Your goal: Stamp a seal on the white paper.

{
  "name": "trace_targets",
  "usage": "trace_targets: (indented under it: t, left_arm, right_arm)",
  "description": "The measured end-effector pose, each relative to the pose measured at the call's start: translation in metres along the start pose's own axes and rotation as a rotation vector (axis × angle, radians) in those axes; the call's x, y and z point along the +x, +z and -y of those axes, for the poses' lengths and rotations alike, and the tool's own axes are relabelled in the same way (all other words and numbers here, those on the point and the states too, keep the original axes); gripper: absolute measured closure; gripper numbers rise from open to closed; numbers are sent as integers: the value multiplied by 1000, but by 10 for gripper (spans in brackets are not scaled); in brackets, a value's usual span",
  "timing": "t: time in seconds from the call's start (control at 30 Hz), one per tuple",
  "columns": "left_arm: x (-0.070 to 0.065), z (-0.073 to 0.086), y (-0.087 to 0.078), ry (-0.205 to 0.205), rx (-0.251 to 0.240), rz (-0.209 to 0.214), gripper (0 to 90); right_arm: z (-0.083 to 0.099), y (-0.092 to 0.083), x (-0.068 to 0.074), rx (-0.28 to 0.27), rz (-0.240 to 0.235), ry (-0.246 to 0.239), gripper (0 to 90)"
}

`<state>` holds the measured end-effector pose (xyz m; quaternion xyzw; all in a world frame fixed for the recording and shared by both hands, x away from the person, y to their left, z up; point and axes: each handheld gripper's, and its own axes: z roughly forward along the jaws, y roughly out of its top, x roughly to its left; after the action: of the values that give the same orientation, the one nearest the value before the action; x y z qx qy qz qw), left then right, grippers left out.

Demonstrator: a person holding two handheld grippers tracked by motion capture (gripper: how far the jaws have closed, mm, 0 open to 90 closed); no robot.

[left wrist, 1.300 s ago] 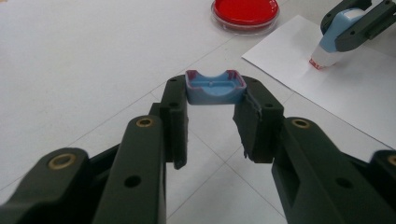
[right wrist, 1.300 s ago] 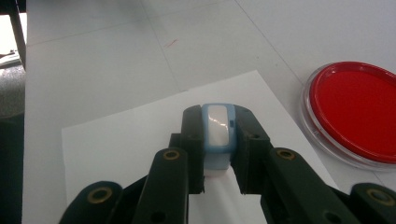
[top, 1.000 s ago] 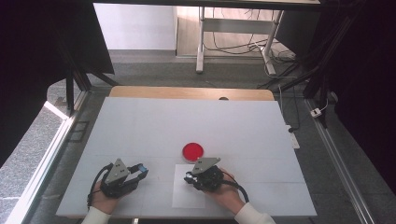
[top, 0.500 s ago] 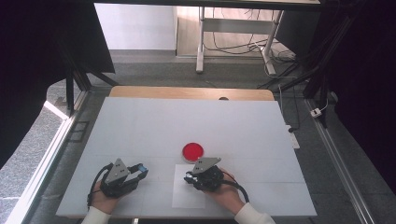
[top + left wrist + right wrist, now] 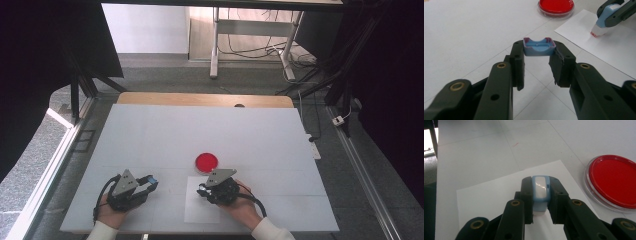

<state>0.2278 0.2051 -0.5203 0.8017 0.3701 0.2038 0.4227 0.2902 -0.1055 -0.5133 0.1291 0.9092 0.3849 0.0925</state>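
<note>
1. While your hands rest on the white desk (image 5: 150, 130), a paper sheet (image 5: 200, 210) lies under your right tool (image 5: 202, 190).
2. Beyond that tool sits the red dish (image 5: 206, 161).
3. Your right tool is clamped on the blue stamp (image 5: 540, 192), its tip on the paper.
4. Your left tool (image 5: 152, 181) grips the blue cap (image 5: 539, 46).
</note>
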Motion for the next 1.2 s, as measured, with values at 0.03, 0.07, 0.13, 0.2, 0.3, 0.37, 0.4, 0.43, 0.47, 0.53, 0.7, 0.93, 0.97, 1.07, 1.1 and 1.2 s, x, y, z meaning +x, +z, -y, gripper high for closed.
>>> trace_targets:
  t: [0.03, 0.07, 0.13, 0.2, 0.3, 0.37, 0.4, 0.43, 0.47, 0.53, 0.7, 0.93, 0.97, 1.07, 1.1, 1.2]
  left_arm:
    - [0, 0, 0, 0, 0, 1, 651]
    - [0, 0, 0, 0, -1, 1, 651]
    - [0, 0, 0, 0, -1, 1, 651]
    - [0, 0, 0, 0, -1, 1, 651]
    - [0, 0, 0, 0, -1, 1, 651]
    - [0, 0, 0, -1, -1, 1, 651]
    - [0, 0, 0, -1, -1, 1, 651]
    - [0, 0, 0, -1, -2, 1, 651]
    - [0, 0, 0, -1, -2, 1, 651]
    - [0, 0, 0, -1, -1, 0, 651]
    - [0, 0, 0, -3, -3, -1, 651]
    - [0, 0, 0, 1, -1, -2, 650]
    - [0, 0, 0, 0, -1, -2, 650]
    - [1, 0, 0, -3, -2, -1, 650]
    - [1, 0, 0, -2, -1, 0, 650]
    - [0, 0, 0, -1, 0, -2, 650]
  right_arm:
    - [0, 0, 0, -1, -1, 6, 758]
    - [0, 0, 0, -3, 0, 9, 757]
    - [0, -1, 0, -6, 1, 7, 756]
    - [-1, -3, 0, -17, -1, 11, 756]
    - [-1, -3, 0, -15, 1, 9, 756]
    - [-2, -4, 0, -12, 2, 6, 756]
    - [-2, -4, 0, -14, 2, 9, 756]
    - [-2, -4, -1, -17, 1, 8, 756]
    - [-2, -4, -1, -18, 0, 13, 756]
    - [-2, -4, -1, -23, -1, 12, 755]
    - [-3, -10, -4, -61, -7, 43, 756]
    - [-5, -20, -9, -107, 3, 71, 755]
    - [-5, -21, -10, -113, 8, 72, 755]
    - [-4, -25, -13, -144, 16, 97, 755]
    - [-4, -27, -15, -149, 21, 102, 755]
    - [-5, -32, -18, -165, 33, 119, 755]
